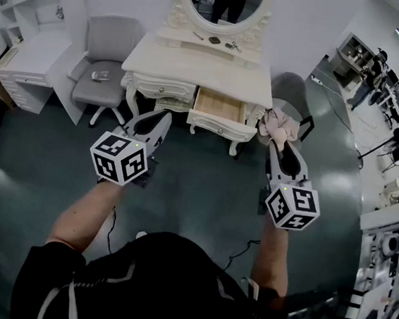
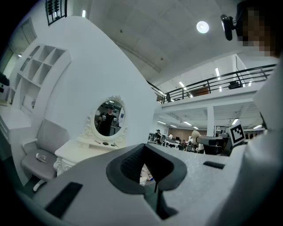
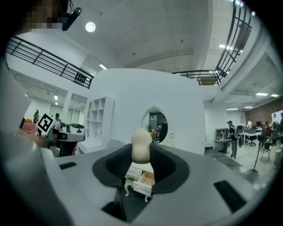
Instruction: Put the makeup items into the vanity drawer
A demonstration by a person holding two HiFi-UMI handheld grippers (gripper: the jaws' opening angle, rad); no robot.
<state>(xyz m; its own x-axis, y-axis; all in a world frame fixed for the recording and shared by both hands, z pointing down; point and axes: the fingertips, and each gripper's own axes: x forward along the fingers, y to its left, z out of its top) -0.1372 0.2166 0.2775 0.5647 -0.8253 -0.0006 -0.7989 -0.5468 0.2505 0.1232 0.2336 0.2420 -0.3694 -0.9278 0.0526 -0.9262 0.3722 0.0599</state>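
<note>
Two fingers point(image 3: 117, 164) of right gripper point(image 3: 142, 154) pinch sponge point(image 3: 141, 146).

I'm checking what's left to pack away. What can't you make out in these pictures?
- Small items on the vanity shelf: too small in the head view to name.
- Drawer: back end under the tabletop in the head view; right claw and sponge cover most of it in the right gripper view.
- Thing on the chair seat: too small, head view.
</note>
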